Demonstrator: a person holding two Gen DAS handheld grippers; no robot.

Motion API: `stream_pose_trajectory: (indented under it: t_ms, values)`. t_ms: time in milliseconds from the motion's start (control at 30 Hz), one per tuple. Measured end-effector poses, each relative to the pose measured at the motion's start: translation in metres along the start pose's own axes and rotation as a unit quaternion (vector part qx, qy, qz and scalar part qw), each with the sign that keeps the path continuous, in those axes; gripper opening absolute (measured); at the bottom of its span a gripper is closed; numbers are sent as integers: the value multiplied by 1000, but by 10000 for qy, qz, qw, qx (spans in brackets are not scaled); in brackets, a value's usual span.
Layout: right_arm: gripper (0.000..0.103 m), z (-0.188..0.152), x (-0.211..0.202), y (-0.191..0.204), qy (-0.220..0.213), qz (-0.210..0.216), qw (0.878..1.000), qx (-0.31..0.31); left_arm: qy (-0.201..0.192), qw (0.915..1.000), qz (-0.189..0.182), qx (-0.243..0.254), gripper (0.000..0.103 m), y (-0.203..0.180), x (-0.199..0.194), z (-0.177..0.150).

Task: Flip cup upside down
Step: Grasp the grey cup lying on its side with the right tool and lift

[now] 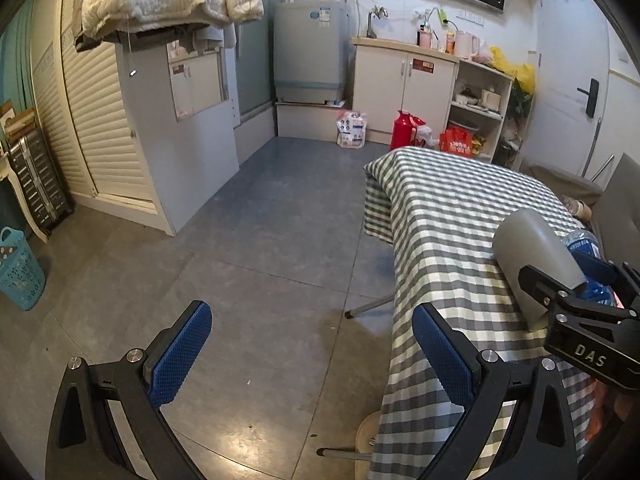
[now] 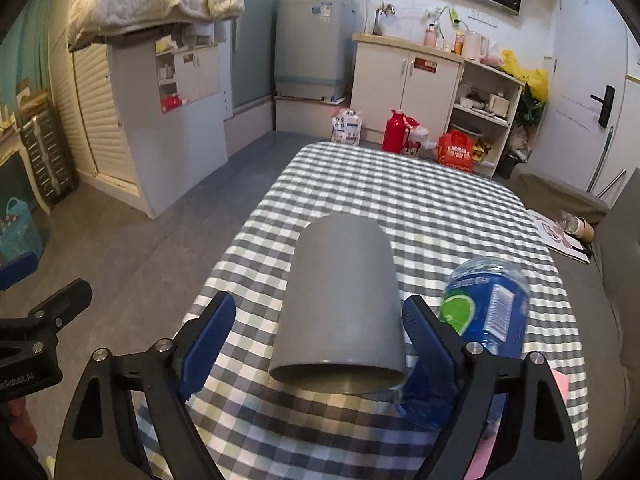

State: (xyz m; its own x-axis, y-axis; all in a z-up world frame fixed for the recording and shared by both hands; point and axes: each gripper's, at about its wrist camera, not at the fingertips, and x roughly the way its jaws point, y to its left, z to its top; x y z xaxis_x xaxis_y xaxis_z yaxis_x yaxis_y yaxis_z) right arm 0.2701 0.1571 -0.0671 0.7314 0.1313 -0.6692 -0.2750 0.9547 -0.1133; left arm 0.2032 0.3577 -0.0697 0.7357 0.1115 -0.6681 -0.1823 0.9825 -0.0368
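On the checked table (image 2: 420,200) the grey cup (image 2: 340,300) sits mouth-down between my right gripper (image 2: 320,336) fingers, which stand apart, a bottle (image 2: 488,308) beside it. My left gripper (image 1: 312,352) hangs wide over the floor. The cup looks light, stiff and smooth, so I'd pinch mid-wall.

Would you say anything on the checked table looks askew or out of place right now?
Nothing is spilled or damaged. The grey cup is upside down, mouth towards the tablecloth, and seems tilted, between the open right gripper's fingers. A blue-labelled bottle crowds its right finger. The left gripper hangs open off the table.
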Motion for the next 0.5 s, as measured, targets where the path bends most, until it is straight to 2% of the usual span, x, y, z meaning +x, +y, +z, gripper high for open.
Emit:
stream_pose_trajectory:
  t_ms: [233,367,500]
  values:
    - [86,-1,18,-4,256,-353,9990,-106,182,9998,-2,-3,103,0,4,-3]
    - [72,-2,23,-5,425,-591,9972,-190,247,9997,-11,4,103,-3,-1,-3]
    - [72,-7,11,-3,498,-484,9975,-109,219,9997,-13,51,103,-6,-9,-4]
